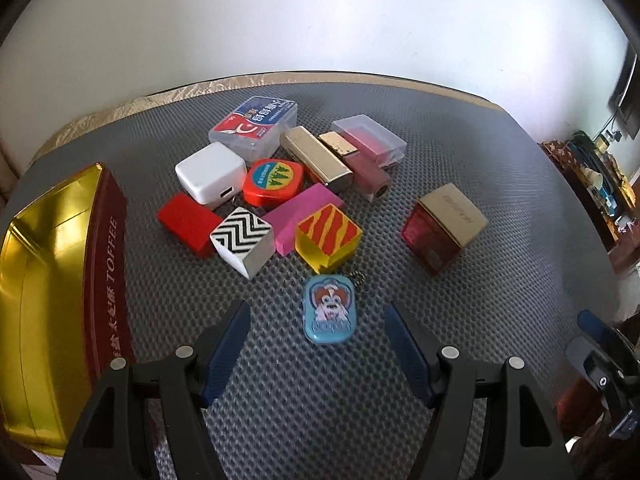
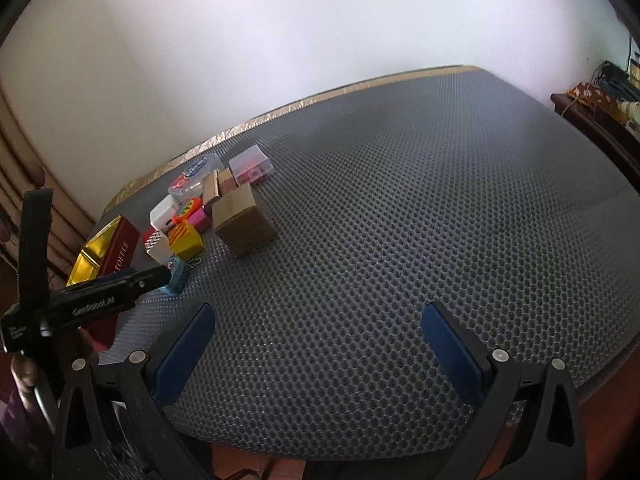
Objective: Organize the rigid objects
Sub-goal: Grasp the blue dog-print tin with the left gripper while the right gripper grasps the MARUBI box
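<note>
1. My left tool hung open; the blue dog tin lay flat between its tips.
2. Right tool was open and held nothing.
3. I judged: lower squarely, pinch the tin's long sides, carry it to the toffee tin on the left.

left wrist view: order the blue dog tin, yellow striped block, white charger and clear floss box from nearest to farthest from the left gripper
1. blue dog tin, just ahead of the open left gripper
2. yellow striped block, behind it
3. white charger, farther, left
4. clear floss box, at the back

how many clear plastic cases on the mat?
2, both at the pile's far edge: the blue-and-red labelled case far left, the case with pink contents far right. More may be hidden.
</note>
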Demonstrator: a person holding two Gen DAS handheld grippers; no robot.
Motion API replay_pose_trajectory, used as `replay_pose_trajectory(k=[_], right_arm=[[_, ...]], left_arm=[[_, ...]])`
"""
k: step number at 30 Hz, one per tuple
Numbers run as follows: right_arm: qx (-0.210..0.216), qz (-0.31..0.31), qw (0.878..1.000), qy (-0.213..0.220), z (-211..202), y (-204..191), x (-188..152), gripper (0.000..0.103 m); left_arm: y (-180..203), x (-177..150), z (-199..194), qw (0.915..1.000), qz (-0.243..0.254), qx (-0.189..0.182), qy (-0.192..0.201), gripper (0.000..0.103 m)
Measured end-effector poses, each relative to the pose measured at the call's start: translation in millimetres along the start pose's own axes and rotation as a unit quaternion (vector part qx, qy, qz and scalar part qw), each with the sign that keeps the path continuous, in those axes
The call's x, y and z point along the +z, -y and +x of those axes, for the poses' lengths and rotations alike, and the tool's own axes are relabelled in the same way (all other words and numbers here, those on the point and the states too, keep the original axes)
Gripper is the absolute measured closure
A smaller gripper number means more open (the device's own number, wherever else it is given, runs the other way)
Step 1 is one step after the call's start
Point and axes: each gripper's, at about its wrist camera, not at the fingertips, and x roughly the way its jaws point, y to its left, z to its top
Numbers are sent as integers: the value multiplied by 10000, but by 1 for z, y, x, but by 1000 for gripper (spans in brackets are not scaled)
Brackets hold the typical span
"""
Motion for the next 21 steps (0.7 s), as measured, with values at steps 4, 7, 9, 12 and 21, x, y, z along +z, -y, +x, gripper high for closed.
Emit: replay_pose_trajectory(k=[4, 7, 9, 12, 21], right_arm=[[49, 73, 9998, -174, 8, 6, -1, 0], [87, 97, 9996, -233, 12, 8, -1, 0], [103, 76, 9997, -228, 12, 9, -1, 0], [109, -21, 9997, -216, 12, 8, 0, 0], [483, -770, 9956, -217, 19, -19, 25, 0]], left_arm=[[5, 3, 8, 9997, 225, 85, -76, 31], [8, 4, 16, 9994, 297, 121, -160, 45], [7, 2, 24, 9989, 297, 131, -339, 71], [5, -1, 25, 9991, 224, 202, -294, 72], [-5, -26, -20, 10000, 16, -5, -51, 72]])
